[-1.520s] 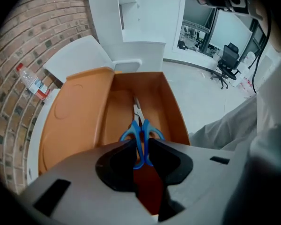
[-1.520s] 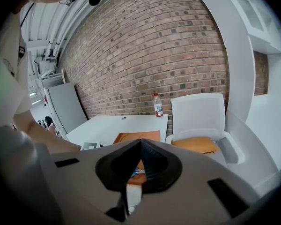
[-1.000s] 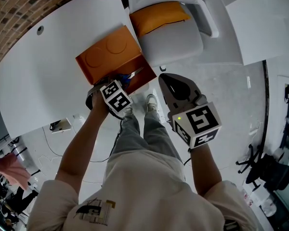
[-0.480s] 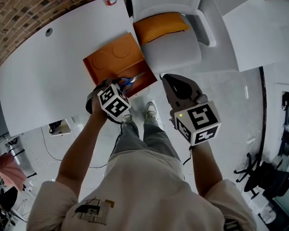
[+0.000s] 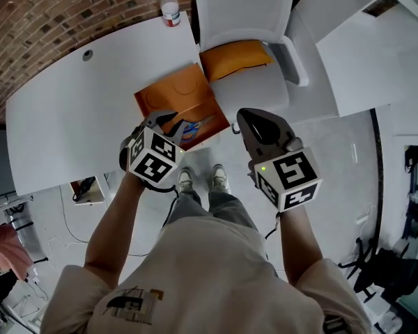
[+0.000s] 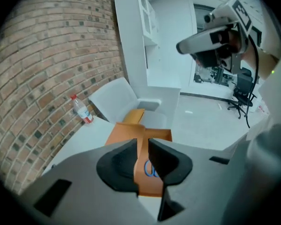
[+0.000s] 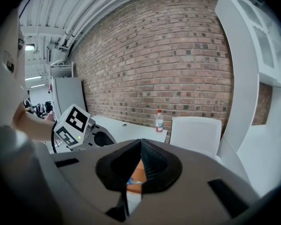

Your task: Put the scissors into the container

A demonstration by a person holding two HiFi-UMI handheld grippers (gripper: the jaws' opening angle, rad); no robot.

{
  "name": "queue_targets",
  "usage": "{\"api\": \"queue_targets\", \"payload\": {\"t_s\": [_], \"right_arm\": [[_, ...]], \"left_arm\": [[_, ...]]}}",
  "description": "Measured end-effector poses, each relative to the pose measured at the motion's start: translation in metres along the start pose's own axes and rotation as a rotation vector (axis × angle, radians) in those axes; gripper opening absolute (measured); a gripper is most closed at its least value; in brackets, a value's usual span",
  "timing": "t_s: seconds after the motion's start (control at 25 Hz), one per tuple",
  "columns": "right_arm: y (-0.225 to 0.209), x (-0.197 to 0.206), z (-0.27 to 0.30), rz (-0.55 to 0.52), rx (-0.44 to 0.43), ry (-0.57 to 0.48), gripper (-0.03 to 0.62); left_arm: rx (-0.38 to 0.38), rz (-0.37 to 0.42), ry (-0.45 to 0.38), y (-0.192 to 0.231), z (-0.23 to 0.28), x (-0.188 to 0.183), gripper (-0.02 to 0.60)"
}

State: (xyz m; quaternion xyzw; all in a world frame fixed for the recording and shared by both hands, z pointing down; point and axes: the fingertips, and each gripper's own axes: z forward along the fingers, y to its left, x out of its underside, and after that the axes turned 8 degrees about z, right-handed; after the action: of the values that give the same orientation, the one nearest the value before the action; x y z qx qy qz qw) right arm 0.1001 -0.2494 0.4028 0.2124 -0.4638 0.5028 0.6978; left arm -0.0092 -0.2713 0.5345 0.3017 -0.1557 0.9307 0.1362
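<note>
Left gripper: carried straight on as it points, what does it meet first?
Probably the orange container holding the scissors; depth unclear. The left gripper, empty, has just been closing its jaws.

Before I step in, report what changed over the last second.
The left tongs rose away from the open orange rectangular container. Their jaws have just been closing partway, with nothing between them. The blue-handled metal scissors stayed lying inside the container. The right tongs stayed off to its right, holding nothing.
</note>
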Motion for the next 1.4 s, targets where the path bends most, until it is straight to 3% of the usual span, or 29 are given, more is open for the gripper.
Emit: {"api": "queue_targets", "payload": {"t_s": [0.24,0.44,0.68,1.0,1.2,1.4], "right_arm": [[0.021,-0.037,-0.020,-0.028,-0.010,-0.090,0.008],[0.034,-0.084,-0.051,-0.033,-0.002,-0.258,0.008],[0.056,-0.116,-0.083,-0.089,-0.035,-0.345,0.008],[0.085,-0.154,-0.131,-0.135,-0.068,-0.491,0.008],[0.088,-0.158,-0.148,-0.105,-0.060,-0.548,0.008],[0.080,-0.144,-0.151,-0.123,-0.004,-0.551,0.008]], "left_arm": [[-0.120,-0.016,-0.181,0.016,-0.061,-0.048,0.029],[-0.206,-0.004,-0.284,0.028,-0.111,-0.078,0.012],[-0.331,-0.081,-0.470,0.044,-0.189,-0.113,0.009],[-0.512,-0.098,-0.689,0.052,-0.289,-0.143,0.009],[-0.556,-0.114,-0.723,0.043,-0.312,-0.135,0.009],[-0.618,-0.073,-0.681,0.037,-0.317,-0.125,0.009]]}}
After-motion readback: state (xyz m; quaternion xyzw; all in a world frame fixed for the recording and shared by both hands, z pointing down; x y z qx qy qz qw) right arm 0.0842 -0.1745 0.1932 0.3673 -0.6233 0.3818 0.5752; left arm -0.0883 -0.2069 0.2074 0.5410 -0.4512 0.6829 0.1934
